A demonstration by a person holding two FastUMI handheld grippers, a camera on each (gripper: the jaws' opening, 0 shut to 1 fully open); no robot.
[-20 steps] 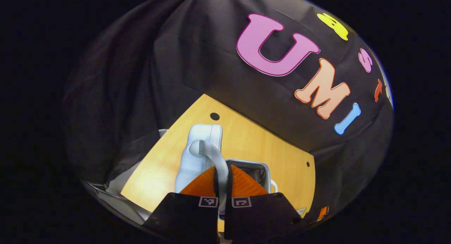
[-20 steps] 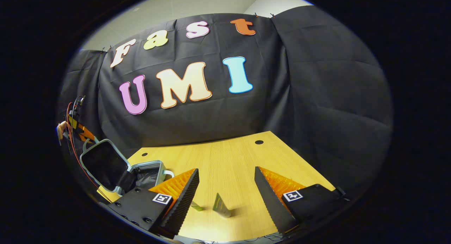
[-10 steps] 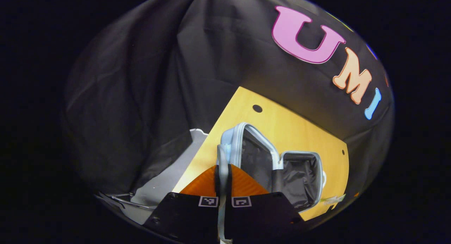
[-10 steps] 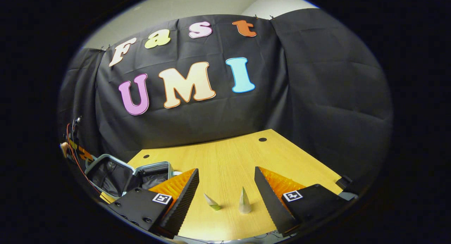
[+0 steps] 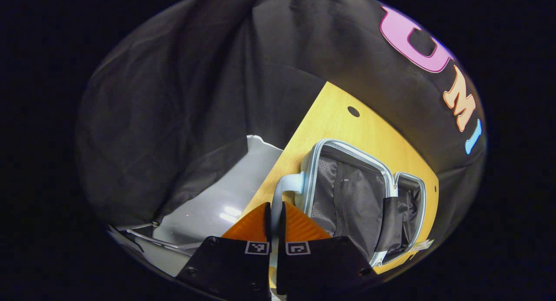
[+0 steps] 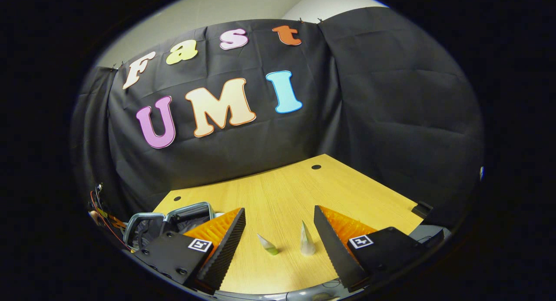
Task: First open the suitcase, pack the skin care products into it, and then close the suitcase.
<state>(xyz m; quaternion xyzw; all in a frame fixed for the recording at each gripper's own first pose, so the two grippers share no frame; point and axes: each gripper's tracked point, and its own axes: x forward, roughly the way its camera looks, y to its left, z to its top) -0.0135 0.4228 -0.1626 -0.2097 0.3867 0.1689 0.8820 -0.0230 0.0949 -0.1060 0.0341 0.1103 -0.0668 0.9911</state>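
The table [image 6: 278, 192] carries everything, and the suitcase [image 5: 347, 201] lies open on it, both dark-lined halves face up. In the left gripper view it spreads ahead and to the right of the left gripper [image 5: 274, 214], whose fingers are pressed together on the pale handle [image 5: 284, 186] at the lid's edge. In the right gripper view the case sits low at the far left, beyond the right gripper [image 6: 278, 225], whose fingers stand wide apart and hold nothing.

Two small tubes [image 6: 289, 244] stand just ahead of the right gripper, between the lines of its fingers, each upright with its tapered end up, the left one leaning a little. So the skin care products are on the right gripper's side, well apart from the case; my judgement is that the right gripper is the nearer one to pick them, then carry them leftward.

A second ago the lid stood raised on edge; half a second ago it was partway down; now it lies flat. The tubes have come slightly nearer the right gripper's fingers.
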